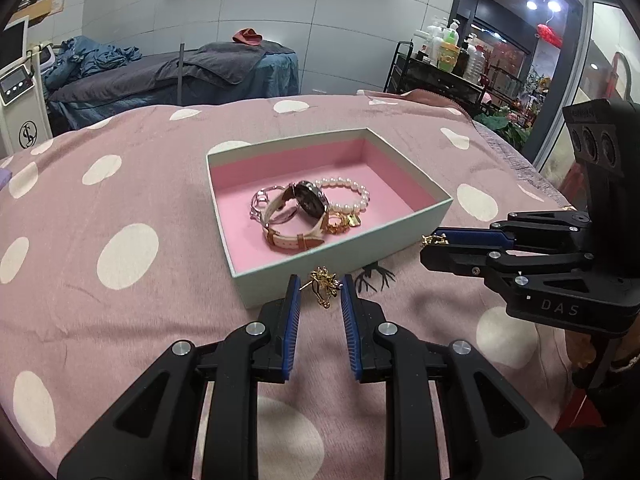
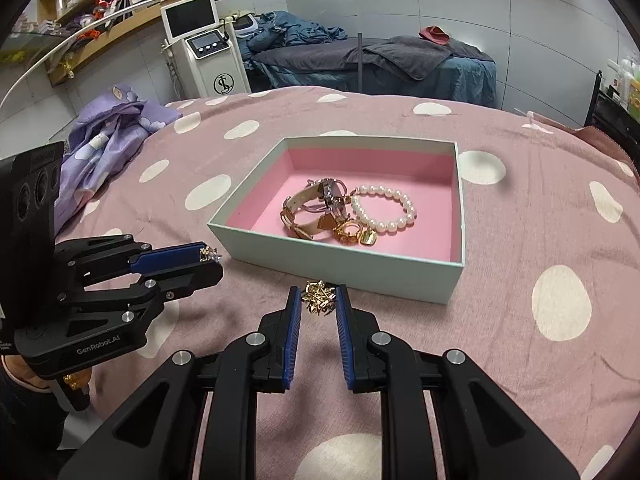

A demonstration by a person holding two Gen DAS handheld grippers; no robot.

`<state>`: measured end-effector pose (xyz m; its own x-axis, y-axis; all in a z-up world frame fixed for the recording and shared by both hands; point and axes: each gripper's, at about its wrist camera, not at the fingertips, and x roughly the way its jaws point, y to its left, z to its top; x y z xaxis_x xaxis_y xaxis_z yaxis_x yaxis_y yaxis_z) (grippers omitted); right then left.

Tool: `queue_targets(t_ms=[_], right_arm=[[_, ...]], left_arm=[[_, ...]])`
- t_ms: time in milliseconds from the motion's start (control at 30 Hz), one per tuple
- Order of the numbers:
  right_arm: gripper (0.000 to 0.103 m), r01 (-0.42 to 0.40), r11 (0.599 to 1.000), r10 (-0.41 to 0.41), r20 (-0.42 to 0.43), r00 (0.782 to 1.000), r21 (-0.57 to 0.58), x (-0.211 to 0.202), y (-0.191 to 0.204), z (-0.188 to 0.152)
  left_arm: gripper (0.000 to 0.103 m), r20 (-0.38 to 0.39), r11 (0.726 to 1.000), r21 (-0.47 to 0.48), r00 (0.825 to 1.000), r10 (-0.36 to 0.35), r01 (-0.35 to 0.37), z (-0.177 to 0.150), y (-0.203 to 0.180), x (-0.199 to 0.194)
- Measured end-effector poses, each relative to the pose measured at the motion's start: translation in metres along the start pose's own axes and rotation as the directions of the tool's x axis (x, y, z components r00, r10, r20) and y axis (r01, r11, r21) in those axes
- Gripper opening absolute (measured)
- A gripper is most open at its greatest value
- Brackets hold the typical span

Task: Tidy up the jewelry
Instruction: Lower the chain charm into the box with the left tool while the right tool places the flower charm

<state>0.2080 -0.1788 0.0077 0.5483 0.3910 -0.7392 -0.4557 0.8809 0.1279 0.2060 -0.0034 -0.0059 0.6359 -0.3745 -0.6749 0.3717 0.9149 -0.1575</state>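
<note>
A pale green box with a pink inside sits on the dotted pink cloth. It holds a watch, a pearl bracelet, a silver chain bracelet and gold pieces. My left gripper is shut on a gold earring just in front of the box's near wall. My right gripper is shut on another gold earring, beside the box.
The pink cloth with white dots covers the bed. A crumpled purple cloth lies at the far left. A white machine, a massage bed and a trolley with bottles stand behind.
</note>
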Motion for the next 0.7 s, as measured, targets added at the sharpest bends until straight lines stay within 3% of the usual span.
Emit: queue_targets(t_ms=[167,400,700], right_arm=[[0.017,-0.010,1.000,0.010,0.013,1.000,-0.008,0.002,-0.006,0.020],[0.017,0.044,0.999,-0.044,-0.014,0.999,-0.030,0.027,-0.017,0.048],[0.017,0.108,0.993,-0.110,-0.067,0.992,-0.041,0.062,-0.030,0.066]], left_arm=[[0.021,-0.017,1.000,0.000,1.000,0.013,-0.013,0.031,0.014,0.017],[0.021,-0.067,0.998,-0.067,0.998,0.014,-0.018,0.071,0.043,0.054],[0.021,-0.148,0.991,-0.131,0.989,0.004,-0.023,0.097,0.058,0.103]])
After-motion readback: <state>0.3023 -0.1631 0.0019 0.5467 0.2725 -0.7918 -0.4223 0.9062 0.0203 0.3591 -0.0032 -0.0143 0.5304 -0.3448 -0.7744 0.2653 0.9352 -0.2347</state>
